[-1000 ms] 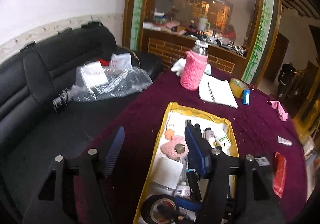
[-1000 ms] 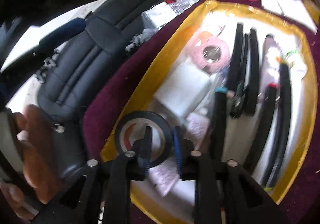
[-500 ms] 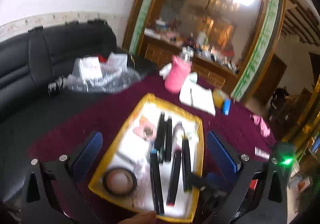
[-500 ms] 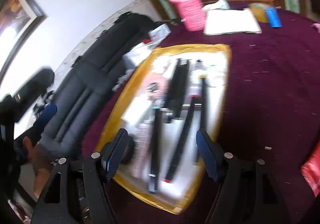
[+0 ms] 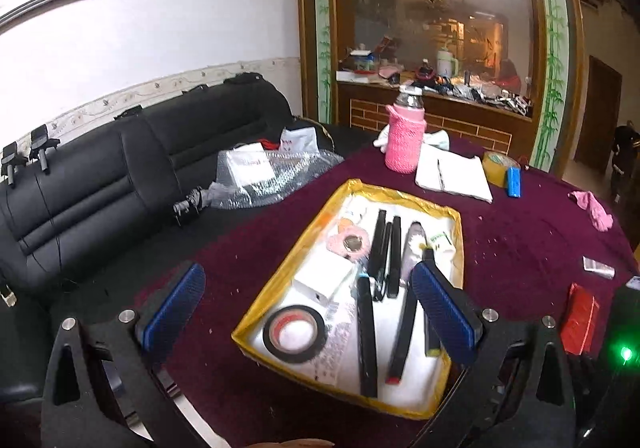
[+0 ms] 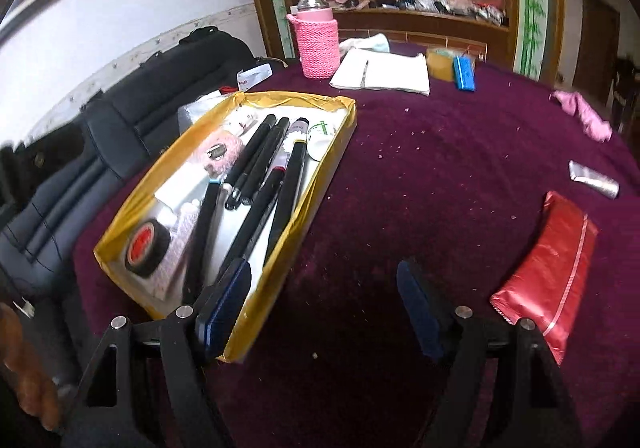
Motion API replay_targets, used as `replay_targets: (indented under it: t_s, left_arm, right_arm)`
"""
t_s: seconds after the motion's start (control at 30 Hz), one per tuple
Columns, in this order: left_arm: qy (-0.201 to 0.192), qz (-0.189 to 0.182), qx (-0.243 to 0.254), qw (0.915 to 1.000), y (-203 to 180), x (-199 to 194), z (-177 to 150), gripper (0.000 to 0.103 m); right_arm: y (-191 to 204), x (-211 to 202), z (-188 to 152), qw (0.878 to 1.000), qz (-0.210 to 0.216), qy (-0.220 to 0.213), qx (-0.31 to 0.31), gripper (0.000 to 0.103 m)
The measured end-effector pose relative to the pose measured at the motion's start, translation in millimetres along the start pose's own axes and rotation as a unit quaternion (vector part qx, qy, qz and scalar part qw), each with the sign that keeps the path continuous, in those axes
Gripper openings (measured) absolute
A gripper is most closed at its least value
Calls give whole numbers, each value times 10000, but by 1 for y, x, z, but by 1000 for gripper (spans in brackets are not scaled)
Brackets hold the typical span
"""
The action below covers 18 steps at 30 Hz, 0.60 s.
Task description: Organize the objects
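Note:
A yellow-rimmed tray (image 5: 276, 288) (image 6: 320, 184) sits on the maroon table. It holds a black tape roll (image 5: 294, 333) (image 6: 146, 248), several black pens (image 5: 366, 332) (image 6: 288, 184), a pink puff (image 5: 348, 242) (image 6: 218, 154), a white box (image 5: 320, 280) and small tubes. My left gripper (image 5: 308, 312) is open and empty, held above the tray's near end. My right gripper (image 6: 324, 304) is open and empty over bare cloth just right of the tray. A red packet (image 6: 550, 272) (image 5: 578, 318) lies right of it.
A pink knit-covered bottle (image 5: 404, 140) (image 6: 316, 44), a white notebook (image 5: 454, 174) (image 6: 384, 74), yellow tape (image 5: 496, 168), a blue lighter (image 6: 464, 74), a pink cloth (image 6: 584, 114) and a silver tube (image 6: 594, 178) lie at the back and right. A black sofa (image 5: 120, 176) with bubble wrap stands left.
My right gripper let go of the black tape roll in the tray, opened and pulled back to the right. My left gripper rose and backed away from the tray.

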<state>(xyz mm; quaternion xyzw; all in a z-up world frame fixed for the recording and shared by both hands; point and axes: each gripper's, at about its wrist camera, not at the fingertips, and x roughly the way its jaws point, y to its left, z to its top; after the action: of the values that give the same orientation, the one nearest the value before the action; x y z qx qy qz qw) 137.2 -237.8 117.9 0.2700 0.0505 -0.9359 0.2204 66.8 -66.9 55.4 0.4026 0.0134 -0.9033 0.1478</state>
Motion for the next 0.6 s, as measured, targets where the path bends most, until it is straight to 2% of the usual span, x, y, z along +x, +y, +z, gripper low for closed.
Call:
replay_targets:
  t_s: [0.37, 0.6]
  left_arm:
    - [364, -40, 53, 9993, -5, 2, -15, 103]
    - [465, -34, -21, 9989, 3, 6, -19, 103]
  right_arm:
    - [2, -18, -9, 9987, -359, -266, -235, 75]
    - [13, -13, -9, 9981, -439, -188, -384, 76]
